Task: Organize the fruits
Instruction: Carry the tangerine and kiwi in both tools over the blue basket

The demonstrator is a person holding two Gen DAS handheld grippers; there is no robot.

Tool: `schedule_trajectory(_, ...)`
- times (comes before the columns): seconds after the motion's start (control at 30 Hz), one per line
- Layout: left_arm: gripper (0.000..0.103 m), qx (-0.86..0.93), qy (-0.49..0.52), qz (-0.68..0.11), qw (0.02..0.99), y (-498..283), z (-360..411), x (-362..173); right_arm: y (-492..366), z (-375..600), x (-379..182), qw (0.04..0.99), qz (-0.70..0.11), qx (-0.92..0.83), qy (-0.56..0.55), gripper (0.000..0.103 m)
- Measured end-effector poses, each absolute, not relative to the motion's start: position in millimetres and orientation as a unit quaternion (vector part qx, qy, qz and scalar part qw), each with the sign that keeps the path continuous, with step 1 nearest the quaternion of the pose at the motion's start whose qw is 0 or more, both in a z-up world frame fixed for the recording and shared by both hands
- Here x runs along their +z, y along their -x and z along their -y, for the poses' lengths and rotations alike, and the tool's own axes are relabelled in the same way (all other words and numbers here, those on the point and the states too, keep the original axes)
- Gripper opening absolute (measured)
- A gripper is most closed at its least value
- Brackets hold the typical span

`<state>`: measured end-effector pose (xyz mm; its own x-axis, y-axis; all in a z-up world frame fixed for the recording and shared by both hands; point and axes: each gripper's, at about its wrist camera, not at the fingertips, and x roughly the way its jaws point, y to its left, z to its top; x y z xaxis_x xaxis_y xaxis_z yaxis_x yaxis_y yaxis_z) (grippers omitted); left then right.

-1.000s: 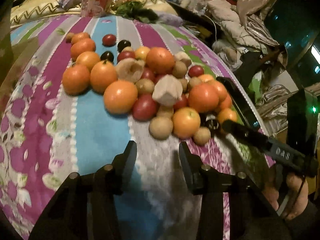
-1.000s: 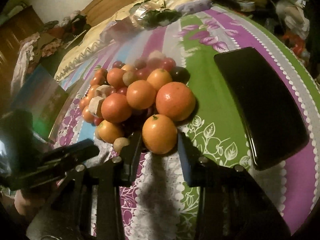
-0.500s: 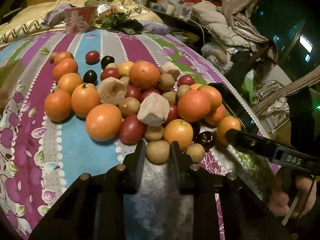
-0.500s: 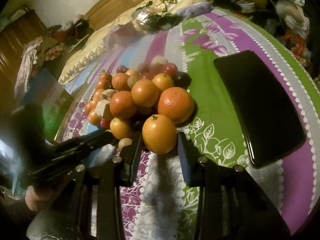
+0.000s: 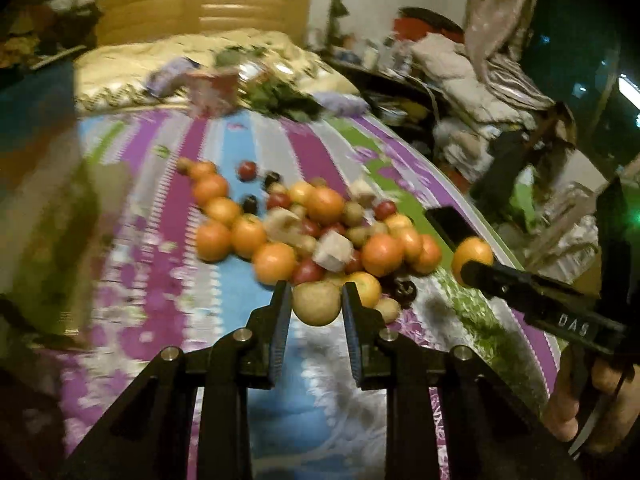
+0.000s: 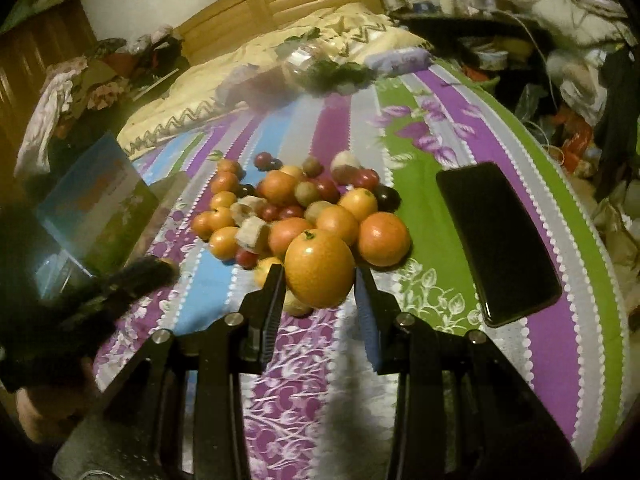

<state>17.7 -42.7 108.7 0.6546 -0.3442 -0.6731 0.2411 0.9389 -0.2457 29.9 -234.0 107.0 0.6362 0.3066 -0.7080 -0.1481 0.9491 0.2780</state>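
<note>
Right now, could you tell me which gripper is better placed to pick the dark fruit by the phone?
Neither is free: the left gripper holds a brownish fruit, the right gripper an orange. Once emptied, probably the right: the dark fruit lies on its side.

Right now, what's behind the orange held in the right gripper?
Behind the orange sits the fruit pile on the striped bedspread: more oranges, small red and brown fruits, pale chunks. The fruit directly behind it is partly covered, so I can't tell it all.

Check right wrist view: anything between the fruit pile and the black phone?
Nothing. Only bare green-striped bedspread separates the fruit pile from the phone.
</note>
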Motion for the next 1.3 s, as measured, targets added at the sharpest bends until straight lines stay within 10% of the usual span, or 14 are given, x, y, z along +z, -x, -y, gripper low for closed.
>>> schedule_trajectory(1.3,0.026,0.144,0.121,-0.334,0.923,127,-252,220,34,-63,229,0.867,-0.353,0.351,0.030,0.036)
